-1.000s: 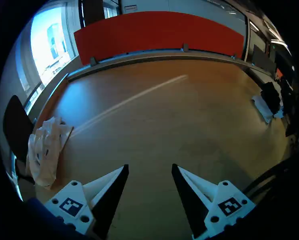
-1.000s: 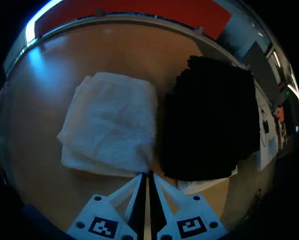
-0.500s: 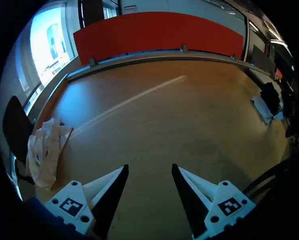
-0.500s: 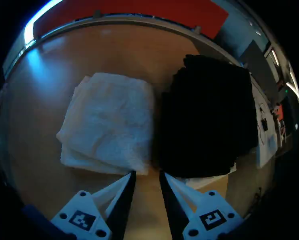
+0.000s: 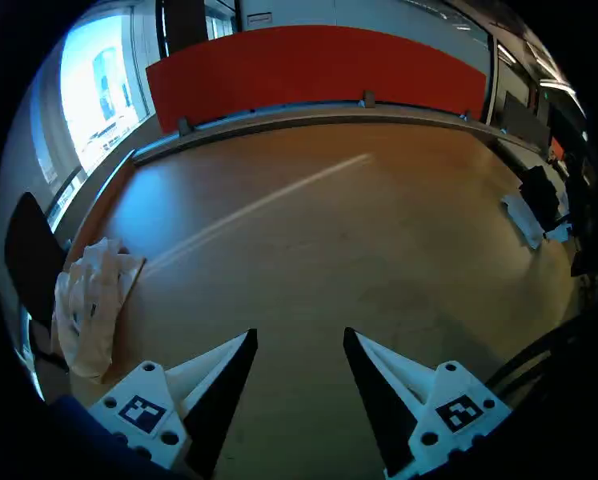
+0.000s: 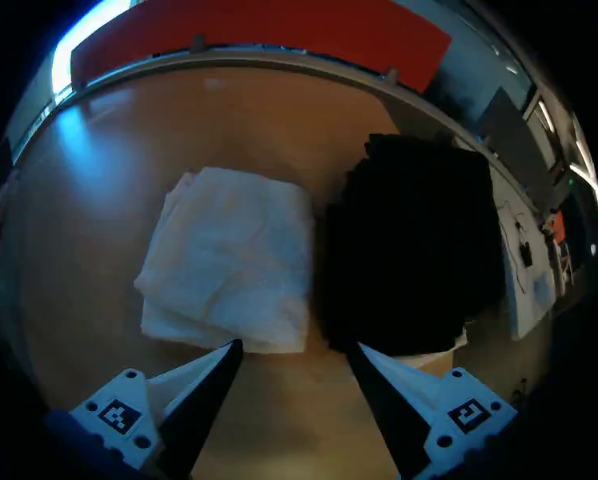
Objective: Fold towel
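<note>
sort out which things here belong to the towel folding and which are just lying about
Job:
- folded white towel
- black folded cloth beside it
- right gripper, open
- left gripper, open

Lying about:
- crumpled white cloth at the table edge
- red partition

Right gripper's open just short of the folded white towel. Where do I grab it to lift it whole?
Probably take the white towel by its near edge, coming in low from where the right gripper is, so it pinches all layers. That edge faces the open jaws across bare table, while the towel's right side lies close against the black stack.
</note>
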The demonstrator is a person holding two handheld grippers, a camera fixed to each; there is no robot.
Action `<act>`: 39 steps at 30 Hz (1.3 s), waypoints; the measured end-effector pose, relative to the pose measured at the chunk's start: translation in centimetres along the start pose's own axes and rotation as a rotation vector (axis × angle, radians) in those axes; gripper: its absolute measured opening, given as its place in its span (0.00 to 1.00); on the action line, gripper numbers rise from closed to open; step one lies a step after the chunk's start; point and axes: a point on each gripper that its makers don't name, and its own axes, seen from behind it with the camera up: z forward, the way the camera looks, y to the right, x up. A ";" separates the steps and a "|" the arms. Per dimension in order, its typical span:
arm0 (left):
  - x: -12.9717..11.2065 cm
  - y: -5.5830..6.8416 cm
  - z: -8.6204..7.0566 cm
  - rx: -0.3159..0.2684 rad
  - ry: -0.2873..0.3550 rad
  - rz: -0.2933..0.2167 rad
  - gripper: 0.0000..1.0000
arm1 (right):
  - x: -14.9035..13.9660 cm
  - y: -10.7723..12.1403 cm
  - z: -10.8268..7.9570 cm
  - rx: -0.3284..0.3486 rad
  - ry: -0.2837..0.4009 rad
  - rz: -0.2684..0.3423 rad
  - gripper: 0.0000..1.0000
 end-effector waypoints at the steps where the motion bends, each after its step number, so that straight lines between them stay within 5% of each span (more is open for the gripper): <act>1: 0.0 0.0 0.0 0.000 0.001 0.000 0.79 | 0.1 -0.1 -0.1 0.001 0.004 0.002 1.00; 9: 0.4 -0.1 -0.2 -0.003 0.015 -0.007 0.79 | 1.3 -1.2 -1.1 0.010 0.061 0.018 1.00; 30: 2.3 -0.6 -0.9 0.007 0.077 -0.038 0.79 | 9.2 -5.0 -7.1 0.042 0.447 0.180 1.00; 39: 3.4 -1.2 -1.1 0.021 0.111 -0.042 0.79 | 11.1 -5.9 -8.4 0.045 0.542 0.223 1.00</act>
